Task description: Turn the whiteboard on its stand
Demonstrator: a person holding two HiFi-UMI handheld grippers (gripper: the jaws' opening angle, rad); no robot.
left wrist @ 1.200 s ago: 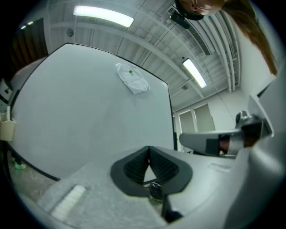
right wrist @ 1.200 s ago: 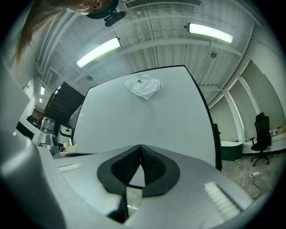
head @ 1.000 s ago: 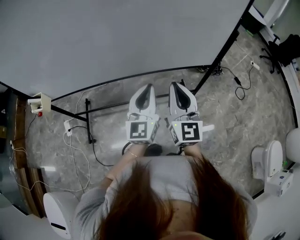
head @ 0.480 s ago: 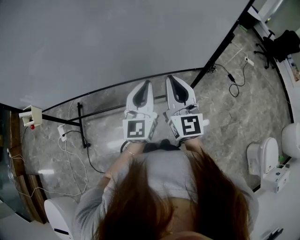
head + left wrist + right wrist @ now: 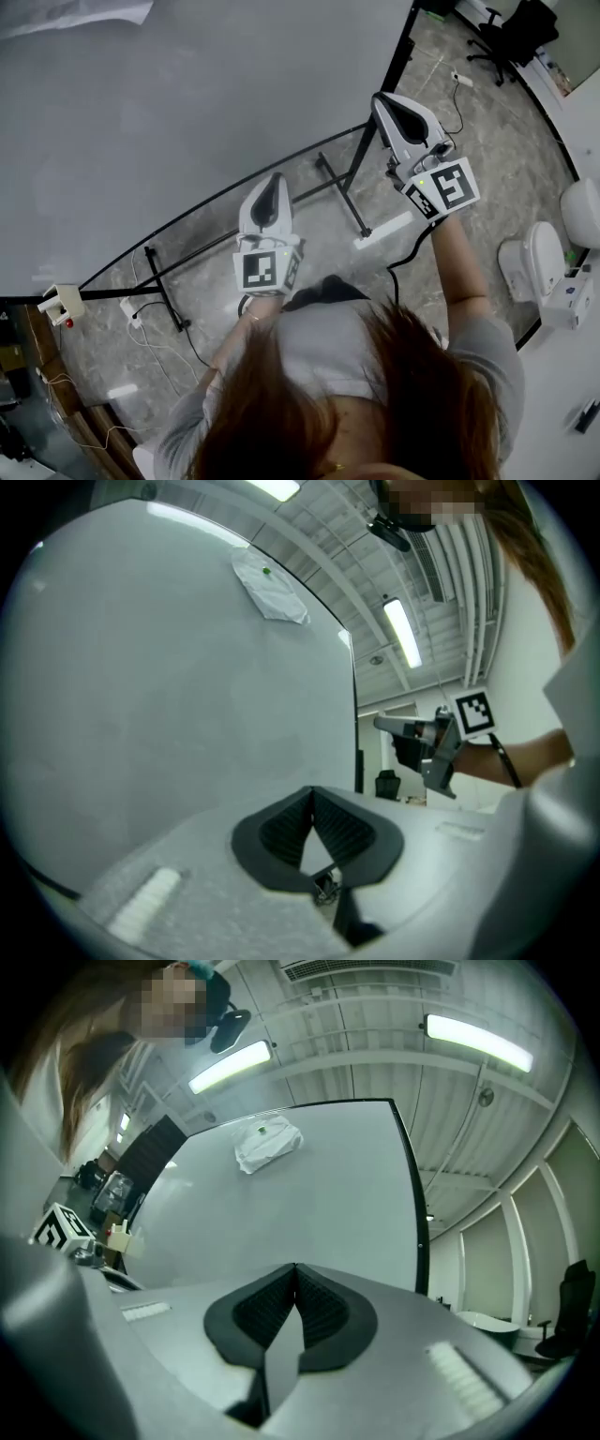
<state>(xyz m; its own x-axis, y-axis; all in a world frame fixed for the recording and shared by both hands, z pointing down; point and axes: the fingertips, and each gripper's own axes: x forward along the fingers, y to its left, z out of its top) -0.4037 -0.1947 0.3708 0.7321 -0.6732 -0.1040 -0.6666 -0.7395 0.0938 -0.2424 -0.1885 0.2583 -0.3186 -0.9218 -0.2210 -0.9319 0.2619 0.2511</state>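
Board: whiteboard (image 5: 187, 112) stood just ahead of both sets of fingertips, and its black frame (image 5: 403, 52) ran just past the right tips.
Left gripper (image 5: 273, 180): fingers closed on nothing, near the lower rim.
Right gripper (image 5: 386, 99): fingers closed on nothing. Contact with the board was unclear.
Technique: probably best to push the frame with closed tips, not the panel. Go slow and let the stand (image 5: 339, 183) pivot.
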